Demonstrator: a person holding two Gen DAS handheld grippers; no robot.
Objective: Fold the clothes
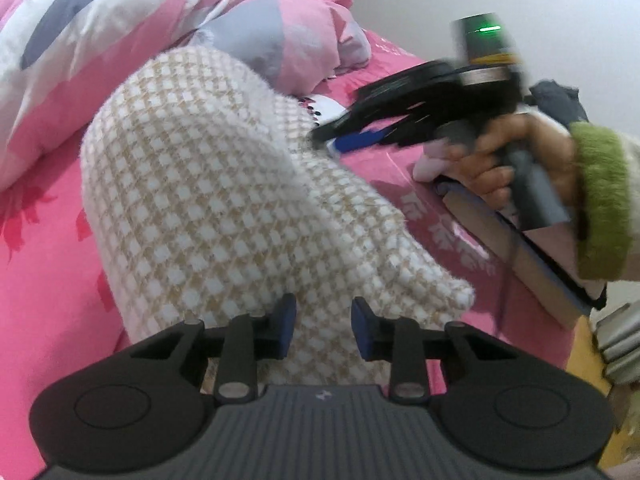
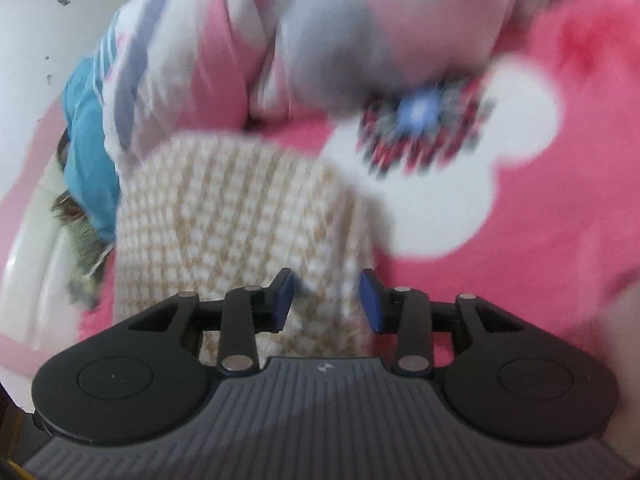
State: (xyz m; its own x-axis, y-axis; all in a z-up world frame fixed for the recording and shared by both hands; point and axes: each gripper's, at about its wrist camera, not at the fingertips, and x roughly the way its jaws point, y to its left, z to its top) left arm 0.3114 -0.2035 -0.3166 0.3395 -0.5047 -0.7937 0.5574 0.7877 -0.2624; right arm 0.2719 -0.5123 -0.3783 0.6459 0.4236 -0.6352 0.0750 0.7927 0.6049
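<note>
Centre of the left wrist view: cream-and-tan checked garment, folded into a long bundle lying diagonally on the pink bedsheet. Lower centre: left gripper, blue pads parted with a clear gap, nothing clamped, poised over the near end of the garment. Right of frame: right gripper, blurred, held in a hand with a green fuzzy cuff, tips at the garment's far edge. Upper left: pink, white and grey duvet. Right wrist view, blurred: right gripper at lower centre, jaws apart and empty, above the checked garment; white mouse-head print on the sheet at right.
</note>
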